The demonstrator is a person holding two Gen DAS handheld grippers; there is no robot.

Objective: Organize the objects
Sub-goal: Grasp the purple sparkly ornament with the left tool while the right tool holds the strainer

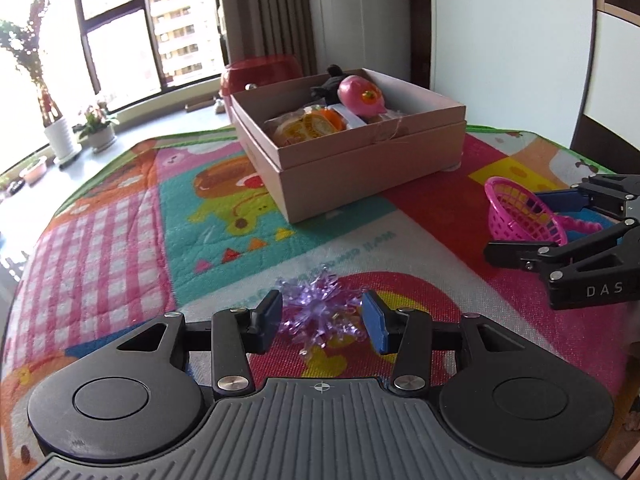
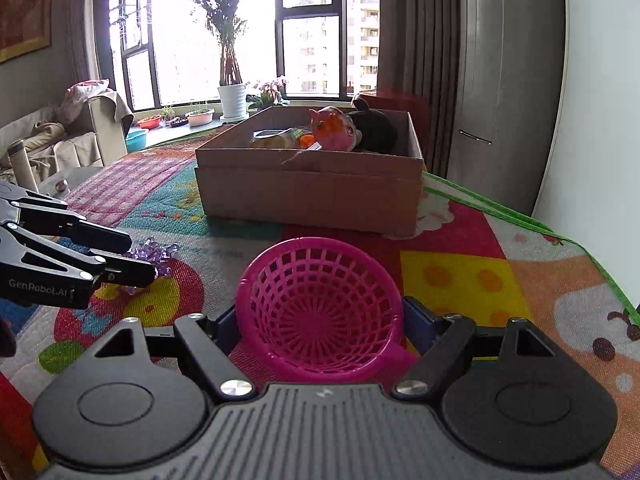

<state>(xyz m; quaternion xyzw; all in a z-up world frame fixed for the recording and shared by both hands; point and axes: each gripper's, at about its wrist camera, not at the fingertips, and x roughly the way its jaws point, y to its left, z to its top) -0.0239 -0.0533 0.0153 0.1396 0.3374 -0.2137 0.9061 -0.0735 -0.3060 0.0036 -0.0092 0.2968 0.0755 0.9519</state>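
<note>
My left gripper [image 1: 324, 320] is shut on a purple spiky crystal ornament [image 1: 320, 312]; its blue pads touch the spikes on both sides, low over the play mat. Seen from the right wrist, that gripper [image 2: 142, 258] comes in from the left with the ornament [image 2: 158, 254] at its tips. My right gripper [image 2: 320, 320] is shut on a pink plastic basket [image 2: 320, 300], tilted with its mouth toward the camera. The left wrist view has this gripper [image 1: 512, 222] and basket [image 1: 524, 212] at the right. Beyond stands an open cardboard box [image 1: 360, 184], also visible as the box [image 2: 312, 196].
The box holds a pink toy pig [image 1: 360, 96], a black plush [image 1: 328, 84] and orange packets [image 1: 312, 124]. A colourful play mat [image 1: 120, 240] covers the surface; its green edge [image 2: 520, 216] runs along the right. A red tub [image 1: 260, 72] sits behind the box, and potted plants [image 2: 232, 100] line the sill.
</note>
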